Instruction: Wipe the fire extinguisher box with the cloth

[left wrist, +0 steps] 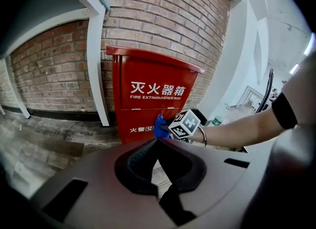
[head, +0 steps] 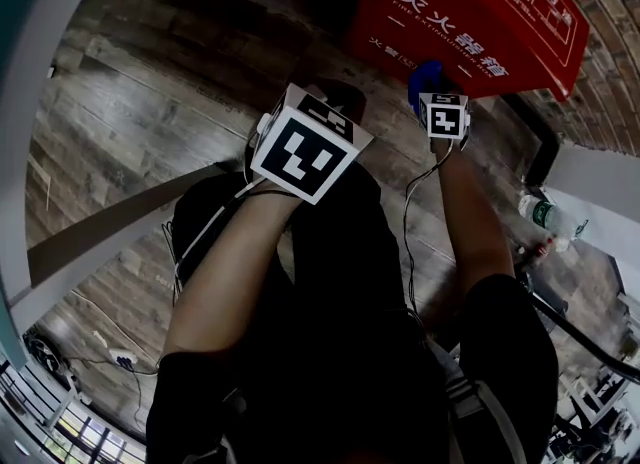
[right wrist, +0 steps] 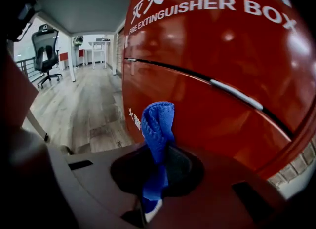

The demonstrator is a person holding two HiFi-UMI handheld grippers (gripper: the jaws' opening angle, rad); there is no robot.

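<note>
The red fire extinguisher box (head: 470, 12) stands against a brick wall, with white lettering on its front (left wrist: 148, 90). My right gripper (right wrist: 160, 159) is shut on a folded blue cloth (right wrist: 158, 129), which sticks out toward the box's lower front panel (right wrist: 222, 75); whether the cloth touches the panel I cannot tell. In the head view the cloth (head: 425, 80) shows just past the right gripper's marker cube (head: 443, 115). My left gripper (left wrist: 160, 146) is shut on nothing and is held back from the box, lower left of the right gripper (left wrist: 185, 124).
A white post (left wrist: 96, 60) runs up the brick wall (left wrist: 163, 16) left of the box. A plastic bottle (head: 545, 214) stands on the wood floor at right, and cables (head: 110, 352) trail at lower left. An office chair (right wrist: 45, 48) stands far back.
</note>
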